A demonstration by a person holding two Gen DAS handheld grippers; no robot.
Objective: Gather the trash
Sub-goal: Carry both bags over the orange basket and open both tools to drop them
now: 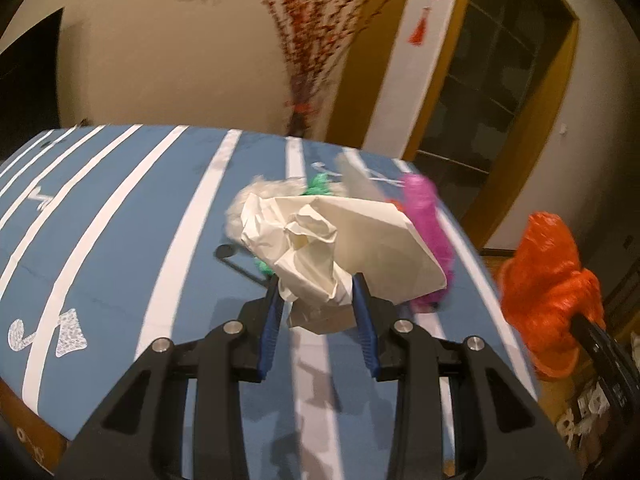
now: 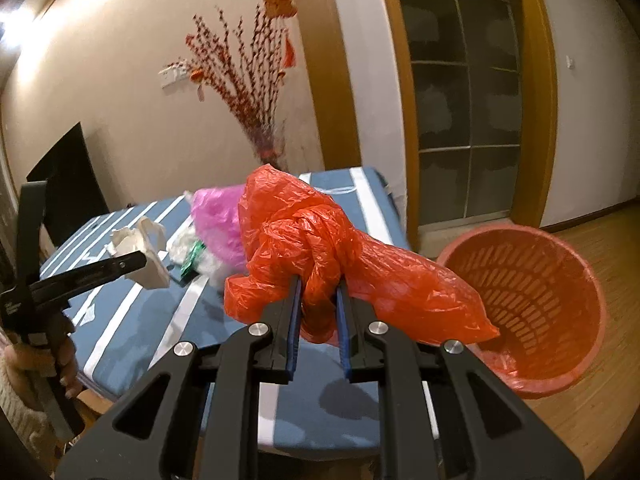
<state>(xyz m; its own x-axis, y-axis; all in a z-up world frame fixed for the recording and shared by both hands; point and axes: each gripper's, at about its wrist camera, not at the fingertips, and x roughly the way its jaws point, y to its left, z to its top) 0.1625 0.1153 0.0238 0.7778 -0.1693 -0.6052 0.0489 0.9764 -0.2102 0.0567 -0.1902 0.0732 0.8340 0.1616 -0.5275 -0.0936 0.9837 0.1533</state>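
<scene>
In the left wrist view, the left gripper [image 1: 318, 300] is seen from behind, its two black fingers with blue pads [image 1: 272, 320] drawn close together on a crumpled sheet of cream-white paper [image 1: 332, 248]. The paper is pinched at its lower bunched end and is held clear above the blue table cover with white stripes [image 1: 120, 220]. Behind the paper, on the cover, a bright pink plastic bag [image 1: 428, 224], a scrap of green wrapper [image 1: 320, 185] and a pale, blurred wad of white tissue [image 1: 256, 196] are seen lying close together. At the right edge an orange plastic bag [image 1: 548, 280] is seen, and below it a part of the other black tool.

In the right wrist view, the right gripper [image 2: 318, 296] is seen nearly closed, its blue pads [image 2: 295, 320] pressed on the knotted middle of the orange plastic bag [image 2: 320, 248]. The bag is held above the near edge of the striped table cover [image 2: 132, 312], with its long end hanging out to the right over the rim of a round orange-red plastic slotted wastebasket [image 2: 560, 280], which stands on the wooden floor [image 2: 600, 420] just beside the table. At the left, the left gripper [image 2: 140, 264] is seen side-on, held by a person's hand [image 2: 60, 360] in a pale knitted sleeve [image 2: 16, 404], with the cream-white paper [image 2: 140, 248] at its tip. The pink bag [image 2: 216, 224], the green wrapper [image 2: 192, 258] and the white tissue [image 2: 180, 246] are seen on the cover behind the orange bag.
</scene>
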